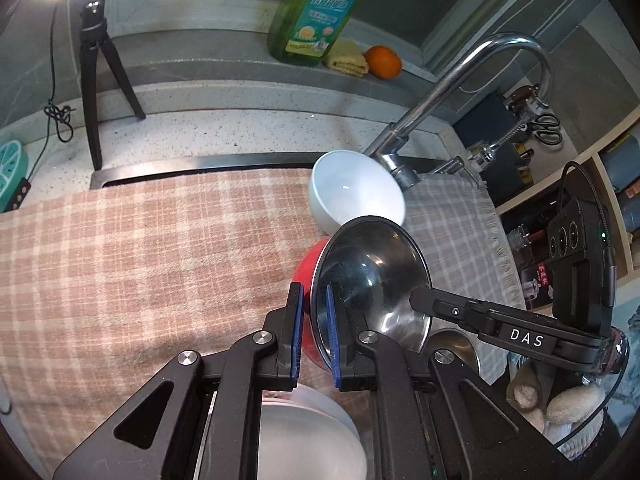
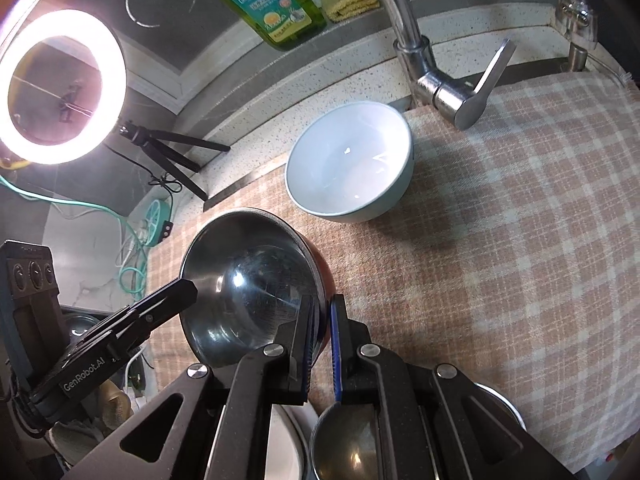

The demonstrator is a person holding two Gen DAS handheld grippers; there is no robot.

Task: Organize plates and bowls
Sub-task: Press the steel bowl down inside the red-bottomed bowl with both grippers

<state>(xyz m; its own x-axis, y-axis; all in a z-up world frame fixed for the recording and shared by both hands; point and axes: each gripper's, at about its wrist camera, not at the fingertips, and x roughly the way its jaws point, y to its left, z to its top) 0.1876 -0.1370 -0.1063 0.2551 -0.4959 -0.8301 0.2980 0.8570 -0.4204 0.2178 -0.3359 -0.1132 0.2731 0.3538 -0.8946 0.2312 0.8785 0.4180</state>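
Steel bowl [image 1: 372, 280], red outside, shiny inside: held tilted above checked cloth [image 1: 140, 260], clamped on opposite rims. Left gripper [image 1: 314, 336] pinched on rim at 9 o'clock in left wrist view, one pad inside, one against red wall. Right gripper [image 2: 320, 344] pinched on rim at 4 o'clock in right wrist view, likewise. Two-sided hold judged to keep the slippery bowl level and steady during carry.

White bowl [image 2: 348, 168]: upright on cloth at 12 o'clock from steel bowl, just beyond it, near tap [image 2: 432, 80]; likely stacking partner.

White plates [image 1: 308, 436] and small steel bowls [image 2: 348, 440]: below grippers at 6 o'clock, partly hidden.

Soap bottle [image 1: 320, 8], folded yellow rag [image 1: 348, 58], orange [image 1: 383, 62]: on back ledge, 12 o'clock, well apart.

Ring lamp [image 2: 60, 92] on tripod: 10 o'clock, lighting worktop.
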